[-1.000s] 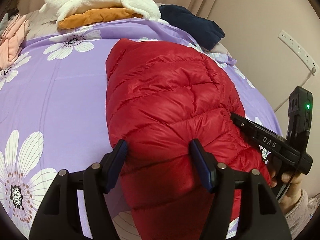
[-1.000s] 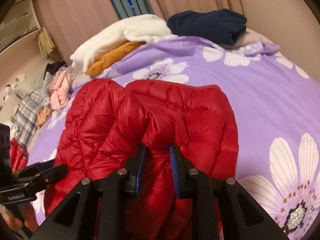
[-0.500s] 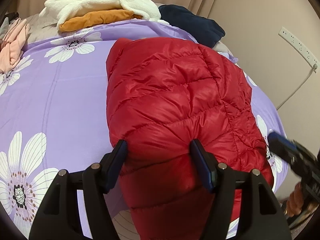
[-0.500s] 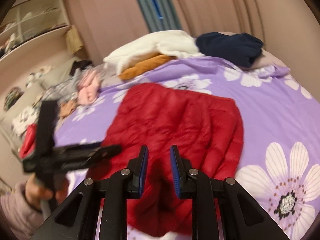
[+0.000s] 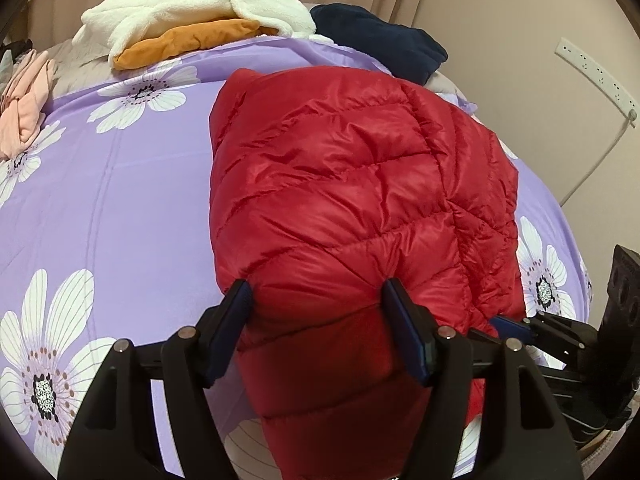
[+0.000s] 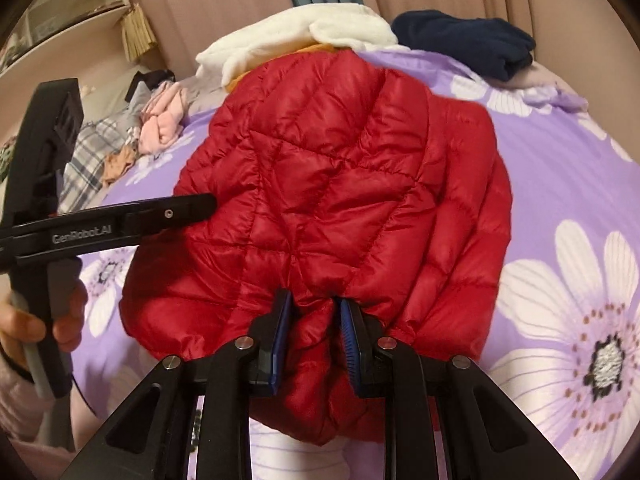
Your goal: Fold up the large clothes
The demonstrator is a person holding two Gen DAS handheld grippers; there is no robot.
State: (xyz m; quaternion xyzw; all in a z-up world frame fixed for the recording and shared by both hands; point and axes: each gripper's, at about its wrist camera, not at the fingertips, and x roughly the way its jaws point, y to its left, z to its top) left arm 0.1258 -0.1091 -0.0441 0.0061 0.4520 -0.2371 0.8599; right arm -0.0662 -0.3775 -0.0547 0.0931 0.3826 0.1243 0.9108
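Note:
A red quilted puffer jacket [image 5: 344, 184] lies bunched on the purple flowered bedspread [image 5: 120, 208]; it also fills the right wrist view [image 6: 328, 200]. My left gripper [image 5: 320, 312] stands wide around a thick puffy part of the jacket at its near end, fingers touching both sides. My right gripper [image 6: 314, 320] is nearly closed and pinches a fold of the jacket's near edge. The left gripper shows at the left of the right wrist view [image 6: 192, 206], beside the jacket.
White and orange folded clothes [image 5: 192, 16] and a dark navy garment [image 5: 380, 40] lie at the far end of the bed. Pink clothes [image 5: 24, 104] lie at the far left. A wall with a power strip [image 5: 596, 72] stands close on the right.
My right gripper let go, pulled back and away, then came in and closed on the jacket's near edge. The jacket now lies flatter. My left gripper has not moved.

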